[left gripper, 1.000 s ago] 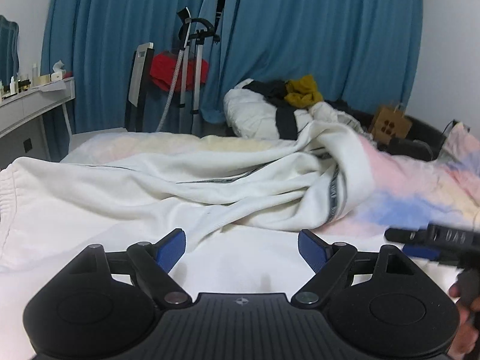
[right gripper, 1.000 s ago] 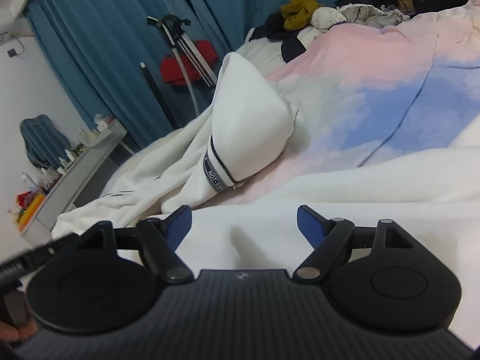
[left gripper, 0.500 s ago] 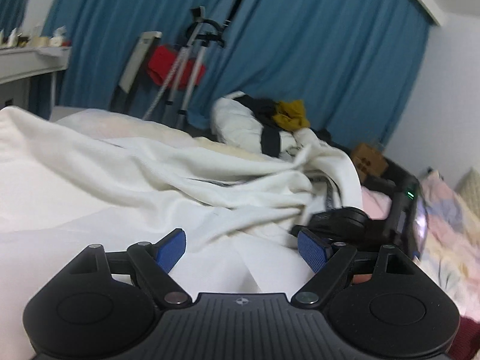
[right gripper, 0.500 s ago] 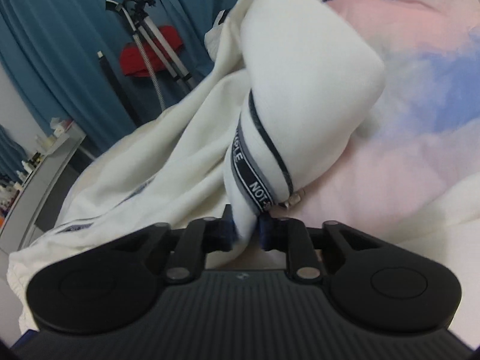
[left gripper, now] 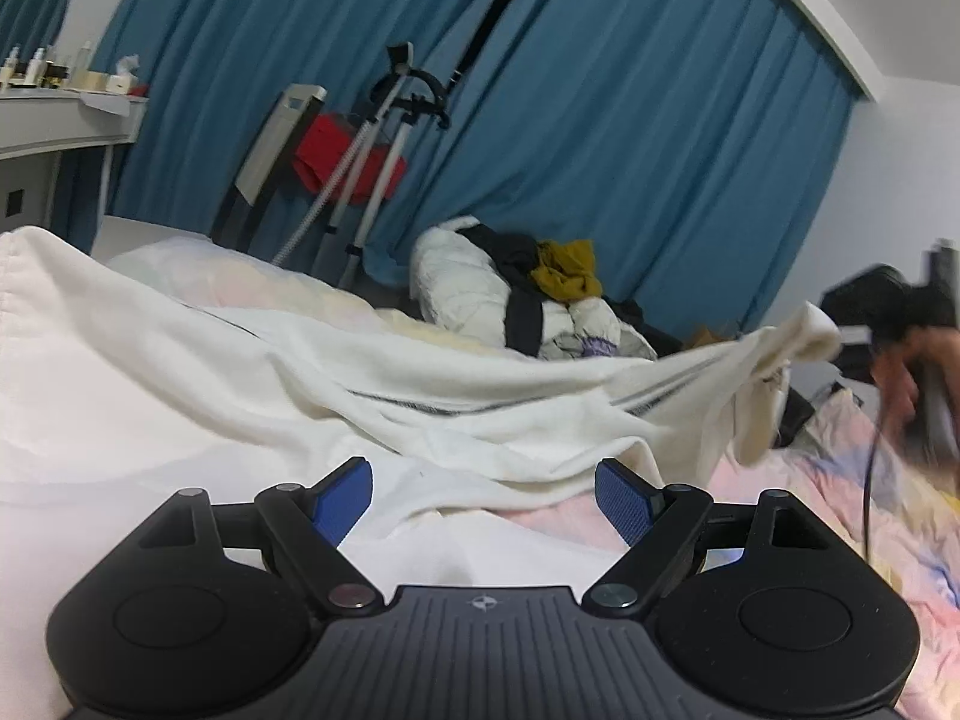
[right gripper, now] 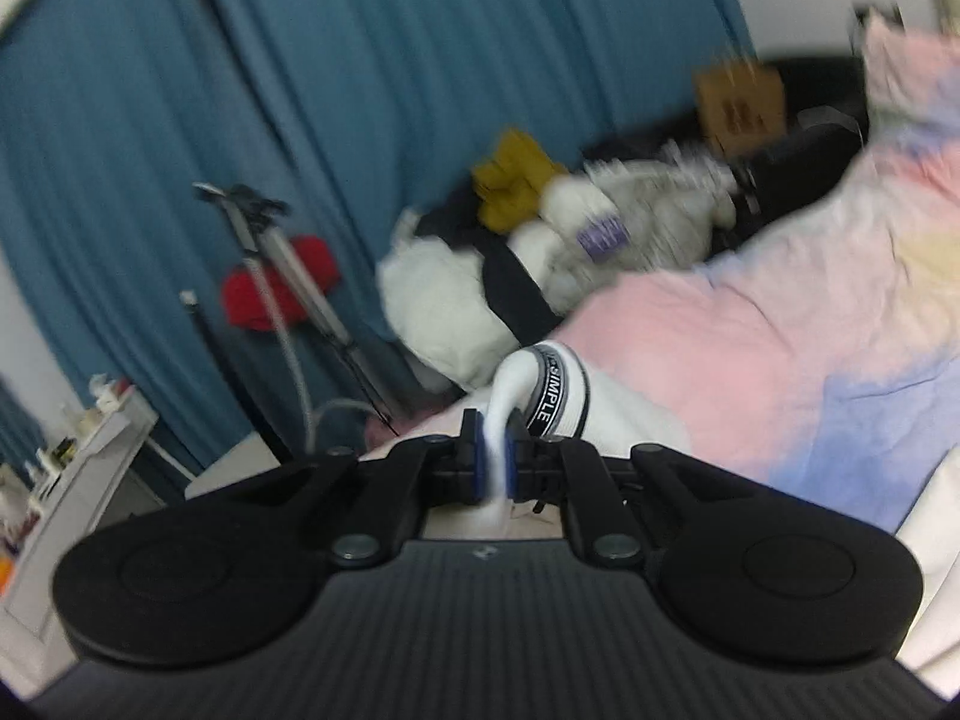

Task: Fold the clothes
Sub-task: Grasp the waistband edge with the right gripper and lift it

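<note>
The right gripper (right gripper: pixel 493 463) has its jaws clamped on a fold of the white garment (left gripper: pixel 420 384), right beside its black band lettered "SIMPLE" (right gripper: pixel 555 387), and holds that end lifted off the pastel bedsheet (right gripper: pixel 780 348). The rest of the garment lies rumpled across the bed. The left gripper (left gripper: pixel 483 501) hovers low over the cloth, jaws wide apart, gripping nothing. Blue curtains (left gripper: pixel 630 150) hang behind.
</note>
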`<action>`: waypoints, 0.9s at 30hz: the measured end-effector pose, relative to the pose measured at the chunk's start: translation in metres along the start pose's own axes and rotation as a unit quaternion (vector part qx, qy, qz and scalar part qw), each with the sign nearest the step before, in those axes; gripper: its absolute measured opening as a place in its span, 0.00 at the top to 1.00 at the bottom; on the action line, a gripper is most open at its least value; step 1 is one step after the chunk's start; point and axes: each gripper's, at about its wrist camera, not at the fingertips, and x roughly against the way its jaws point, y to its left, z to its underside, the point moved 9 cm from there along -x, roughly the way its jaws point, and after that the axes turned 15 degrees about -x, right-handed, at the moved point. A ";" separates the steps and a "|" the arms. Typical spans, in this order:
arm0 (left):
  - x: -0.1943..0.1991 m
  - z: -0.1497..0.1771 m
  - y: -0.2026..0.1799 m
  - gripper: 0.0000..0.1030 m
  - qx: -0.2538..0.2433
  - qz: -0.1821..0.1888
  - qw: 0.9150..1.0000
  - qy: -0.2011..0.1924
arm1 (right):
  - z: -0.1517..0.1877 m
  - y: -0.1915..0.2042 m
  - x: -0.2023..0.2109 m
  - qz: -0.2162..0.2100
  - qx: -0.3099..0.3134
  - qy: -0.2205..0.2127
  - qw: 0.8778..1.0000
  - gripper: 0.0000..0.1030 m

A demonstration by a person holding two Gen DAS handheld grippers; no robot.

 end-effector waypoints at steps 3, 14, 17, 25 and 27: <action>-0.005 0.006 -0.005 0.19 -0.012 0.003 1.000 0.007 | -0.038 -0.037 -0.049 0.033 -0.092 0.056 0.994 0.89; -0.024 0.027 -0.022 0.19 -0.048 0.015 0.998 0.029 | -0.081 -0.091 -0.056 0.034 -0.111 -0.023 0.993 0.40; -0.029 0.030 -0.023 0.19 -0.045 0.017 0.998 0.033 | -0.054 -0.117 -0.060 0.037 -0.154 0.019 0.987 0.35; -0.043 0.040 -0.024 0.19 -0.037 0.021 0.998 0.044 | 0.016 -0.147 -0.109 0.045 -0.207 0.116 0.970 0.35; -0.046 0.042 -0.025 0.19 -0.035 0.022 0.998 0.047 | 0.008 -0.149 -0.123 0.059 -0.200 0.090 0.974 0.37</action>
